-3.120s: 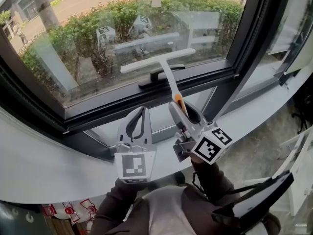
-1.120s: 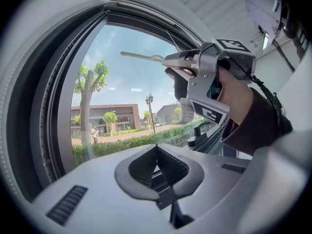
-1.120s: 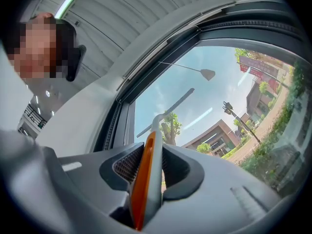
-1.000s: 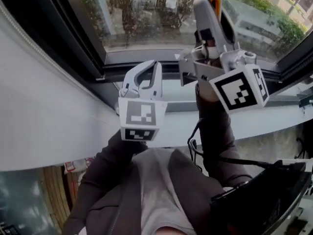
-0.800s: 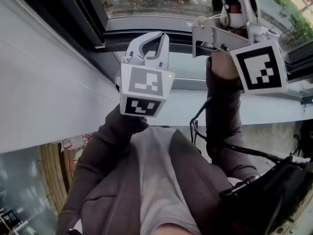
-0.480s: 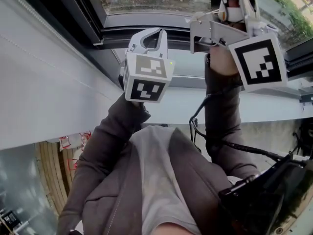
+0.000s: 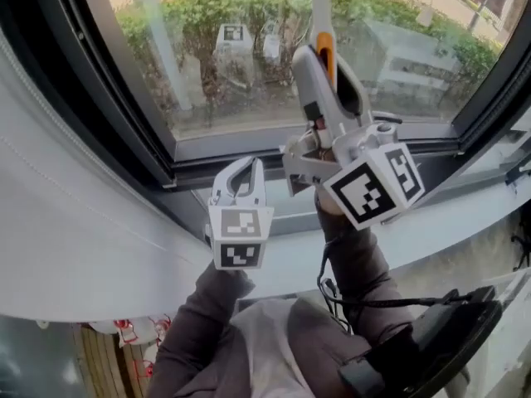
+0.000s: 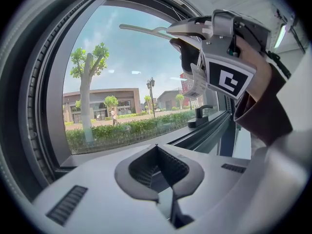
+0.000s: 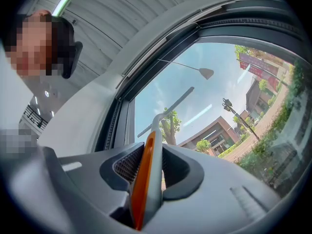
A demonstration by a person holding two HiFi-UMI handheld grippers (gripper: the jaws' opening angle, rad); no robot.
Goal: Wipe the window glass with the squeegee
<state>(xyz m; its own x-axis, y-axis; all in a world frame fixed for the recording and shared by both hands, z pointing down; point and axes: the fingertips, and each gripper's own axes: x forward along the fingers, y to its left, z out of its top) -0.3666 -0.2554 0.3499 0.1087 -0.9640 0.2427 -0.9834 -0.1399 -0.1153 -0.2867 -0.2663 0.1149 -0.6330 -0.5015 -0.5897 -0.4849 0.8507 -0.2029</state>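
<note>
Squeegee in right hand-held gripper, high before window glass

Over about 3 seconds the white T-shaped plastic squeegee with an orange-striped handle rose from low on the pane until its blade passed out of the top of the head view. The grey right gripper carrying it climbed from sill height to in front of the glass. The grey left gripper, once level beside it, ended lower and further left.

one left hand-held gripper, one right hand-held gripper, one squeegee, one window handle, seemingly one pane
</note>
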